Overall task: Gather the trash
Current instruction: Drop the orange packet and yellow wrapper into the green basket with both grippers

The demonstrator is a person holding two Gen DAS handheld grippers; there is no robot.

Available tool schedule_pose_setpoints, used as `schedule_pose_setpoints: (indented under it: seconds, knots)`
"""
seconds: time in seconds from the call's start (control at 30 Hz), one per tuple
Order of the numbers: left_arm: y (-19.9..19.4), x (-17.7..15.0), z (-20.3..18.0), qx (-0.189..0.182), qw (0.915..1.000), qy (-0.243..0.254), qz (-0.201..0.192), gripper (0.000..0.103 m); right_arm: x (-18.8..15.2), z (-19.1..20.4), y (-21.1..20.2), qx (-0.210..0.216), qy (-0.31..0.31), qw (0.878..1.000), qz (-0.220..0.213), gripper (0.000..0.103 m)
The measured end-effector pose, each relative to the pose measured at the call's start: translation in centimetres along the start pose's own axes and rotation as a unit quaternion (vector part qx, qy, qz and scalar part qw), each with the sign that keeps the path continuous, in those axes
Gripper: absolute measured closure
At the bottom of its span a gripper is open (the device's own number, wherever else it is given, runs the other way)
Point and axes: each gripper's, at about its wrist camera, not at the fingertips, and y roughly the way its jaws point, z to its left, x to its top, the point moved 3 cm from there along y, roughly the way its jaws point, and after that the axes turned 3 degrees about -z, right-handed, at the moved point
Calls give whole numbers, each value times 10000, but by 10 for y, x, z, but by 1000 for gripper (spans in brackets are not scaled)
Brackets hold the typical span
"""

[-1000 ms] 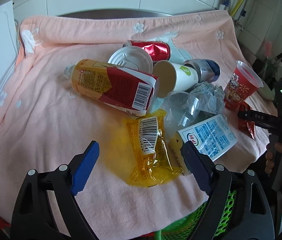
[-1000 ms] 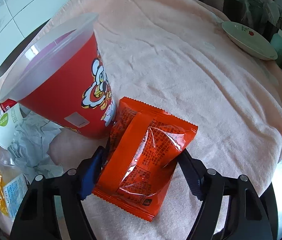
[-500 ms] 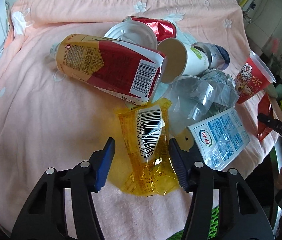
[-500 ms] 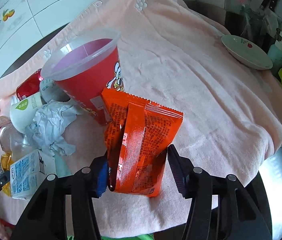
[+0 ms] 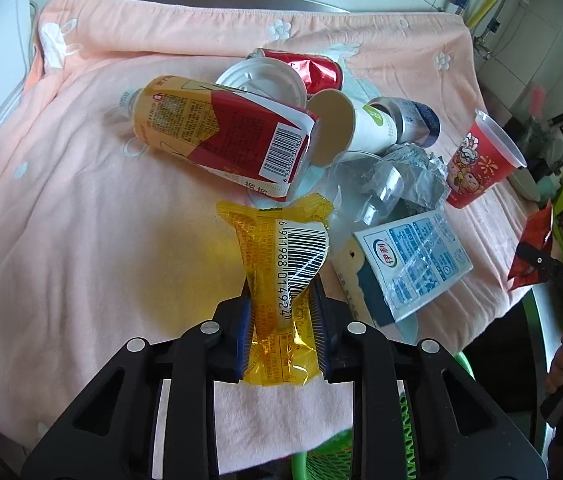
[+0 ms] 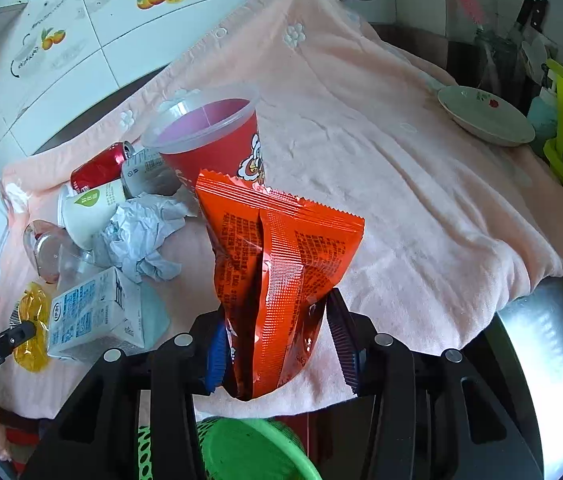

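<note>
Wrappers: thin, light, crinkly, slippery. Left gripper (image 5: 281, 322) pinched tight on yellow wrapper (image 5: 281, 276) near end; right gripper (image 6: 277, 344) clamped round orange packet (image 6: 281, 276) low, mid-body.

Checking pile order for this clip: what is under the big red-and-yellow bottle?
The red-and-yellow bottle lies across a white lid and a white label scrap; anything else beneath is hidden.

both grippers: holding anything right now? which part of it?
Left gripper pinches the yellow wrapper across its lower half, below the barcode. Right gripper pinches the orange snack bag at its lower end.
</note>
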Motion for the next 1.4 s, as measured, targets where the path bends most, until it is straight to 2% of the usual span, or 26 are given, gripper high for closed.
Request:
schedule_pose_setpoints:
  seconds: [0.33,0.47,0.67,0.77,0.83,0.9,1.0,1.23,1.33,1.4]
  knots:
    - [-56,-16,-6,14,9989,-127,-445,79,-22,19,-58,605,-494,9967,-223,59]
    - [-82,-29,-15,-53,9982,-98,-586,79,-47,24,-77,901,-699,9935,-59,59]
    - [-109,-57,-40,-207,9973,94,-696,79,-99,33,-80,1239,-995,9866,379,56]
    - [-115,-70,-51,-268,9973,183,-666,79,-118,39,-79,1325,-1170,9828,529,44]
    - [-115,-78,-57,-288,9974,220,-624,79,-129,42,-82,1380,-1252,9808,577,30]
    - [-115,-85,-62,-330,9975,248,-574,79,-134,43,-86,1387,-1300,9801,569,24]
    - [-114,-94,-71,-422,9975,274,-487,79,-134,43,-93,1482,-1300,9789,542,20]
    - [-104,-113,-101,-628,9959,605,-240,78,-124,27,-118,1365,-1219,9830,183,15]
    - [-97,-120,-113,-726,9948,714,-88,72,-119,17,-126,1290,-1119,9853,61,14]
    - [-93,-125,-119,-764,9942,757,0,59,-117,10,-130,1240,-1051,9867,-5,14]
